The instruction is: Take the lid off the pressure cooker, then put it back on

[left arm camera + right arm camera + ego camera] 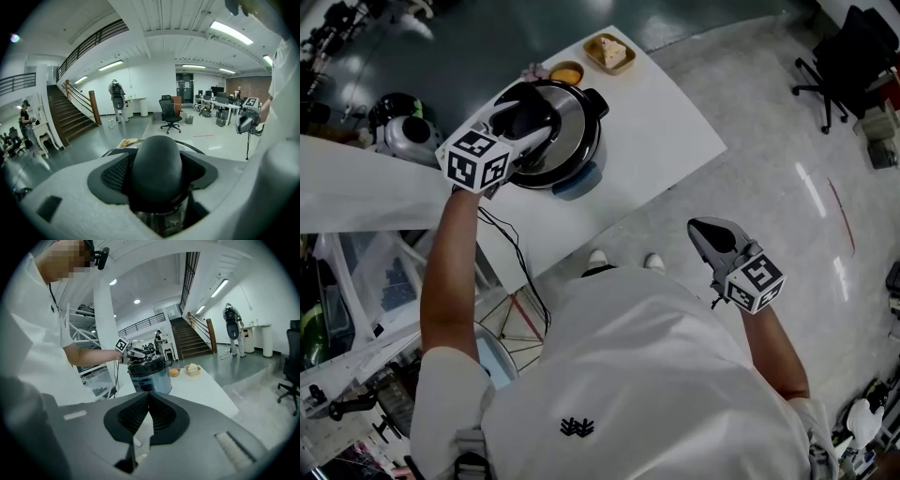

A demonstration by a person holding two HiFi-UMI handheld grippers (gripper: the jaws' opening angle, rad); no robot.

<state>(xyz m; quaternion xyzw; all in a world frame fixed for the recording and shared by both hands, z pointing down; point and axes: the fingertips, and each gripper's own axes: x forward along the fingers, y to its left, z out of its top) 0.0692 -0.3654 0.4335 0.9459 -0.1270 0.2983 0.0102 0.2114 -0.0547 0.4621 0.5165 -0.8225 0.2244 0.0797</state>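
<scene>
The pressure cooker (581,155) stands on the white table (666,122) with its steel lid (574,111) on. My left gripper (525,117) reaches over the lid from the left. The lid's black knob (156,164) sits between its pads (112,176); the jaws stand wide and do not seem to press on it. My right gripper (705,230) hangs over the floor well to the right of the table, shut with nothing in it. In the right gripper view the cooker (149,373) is ahead with the left gripper (133,353) on top.
A small bowl of orange food (566,72) and a tray with a slice of cake (610,52) stand behind the cooker. A black cable (520,262) drops off the table's near edge. An office chair (834,75) stands at far right; shelving and clutter lie at left.
</scene>
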